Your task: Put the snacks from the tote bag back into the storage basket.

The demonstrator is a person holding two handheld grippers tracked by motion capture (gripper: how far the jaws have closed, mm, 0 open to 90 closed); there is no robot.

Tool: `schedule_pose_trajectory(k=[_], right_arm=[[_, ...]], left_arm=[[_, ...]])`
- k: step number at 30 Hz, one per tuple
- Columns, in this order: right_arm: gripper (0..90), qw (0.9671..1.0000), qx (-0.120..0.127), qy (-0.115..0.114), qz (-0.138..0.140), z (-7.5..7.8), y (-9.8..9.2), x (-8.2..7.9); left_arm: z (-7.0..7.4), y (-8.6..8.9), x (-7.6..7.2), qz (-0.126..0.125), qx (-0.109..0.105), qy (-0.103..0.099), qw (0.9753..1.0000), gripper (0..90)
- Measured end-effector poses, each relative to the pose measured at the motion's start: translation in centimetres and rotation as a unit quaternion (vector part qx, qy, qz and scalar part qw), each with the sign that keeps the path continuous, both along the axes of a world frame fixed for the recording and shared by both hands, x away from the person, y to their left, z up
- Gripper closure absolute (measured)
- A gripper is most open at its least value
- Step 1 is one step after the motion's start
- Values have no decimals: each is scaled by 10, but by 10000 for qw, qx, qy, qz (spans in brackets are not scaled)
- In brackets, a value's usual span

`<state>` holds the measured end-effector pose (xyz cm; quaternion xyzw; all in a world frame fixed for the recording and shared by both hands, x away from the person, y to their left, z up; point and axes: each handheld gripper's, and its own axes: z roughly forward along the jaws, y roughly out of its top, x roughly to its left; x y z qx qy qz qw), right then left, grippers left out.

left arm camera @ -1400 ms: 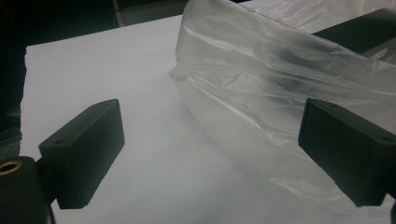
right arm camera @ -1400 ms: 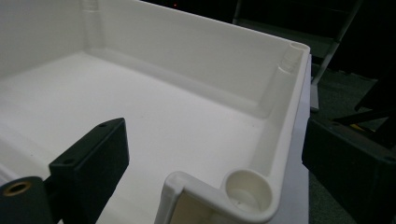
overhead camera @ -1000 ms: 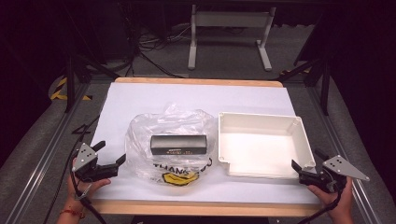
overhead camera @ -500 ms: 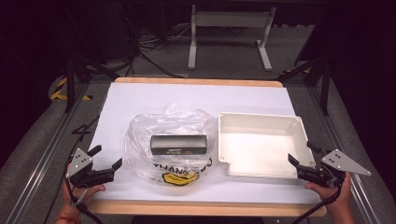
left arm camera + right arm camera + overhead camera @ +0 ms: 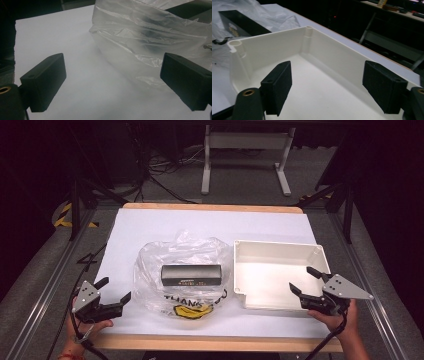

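A clear plastic bag (image 5: 182,272) was seen lying near the middle of the white surface (image 5: 150,227). A black box (image 5: 191,275) was seen on the bag; whether it sat inside or on top could not be told for sure from the high view. Black letters and a yellow mark were printed on the near part of the bag. A white tray (image 5: 280,251) was placed just to the right of the bag, and nothing was seen inside it.

The left gripper (image 5: 114,296) was held in a hand (image 5: 85,327) at the near left corner of the surface, a little way from the bag. Its jaws were spread wide and nothing was held between them. In the left gripper view, the bag (image 5: 150,37) was seen ahead and toward the right, close to the right jaw, but it was not touched as far as could be told.

The right gripper (image 5: 303,281) was held in the other hand (image 5: 337,320) at the near right corner of the tray. Its jaws were also spread wide and nothing was gripped. In the right gripper view, the tray (image 5: 274,47) was seen just ahead, and the black box (image 5: 239,21) was seen behind its far wall.
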<state>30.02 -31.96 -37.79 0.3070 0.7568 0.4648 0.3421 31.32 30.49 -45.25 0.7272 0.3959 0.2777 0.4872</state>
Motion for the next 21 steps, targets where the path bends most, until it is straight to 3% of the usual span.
schedule_pose_trajectory(k=[10,14,21], right_arm=[[242,9986,-161,125,490,10,32,15],[242,9967,-289,131,744,15,49,22],[242,9904,-509,311,1244,17,82,42]], left_arm=[[-1,-5,-1,-125,113,8,9999,74],[-1,-6,-1,-153,114,20,9998,74],[-2,-4,-6,-138,139,31,9998,73]])
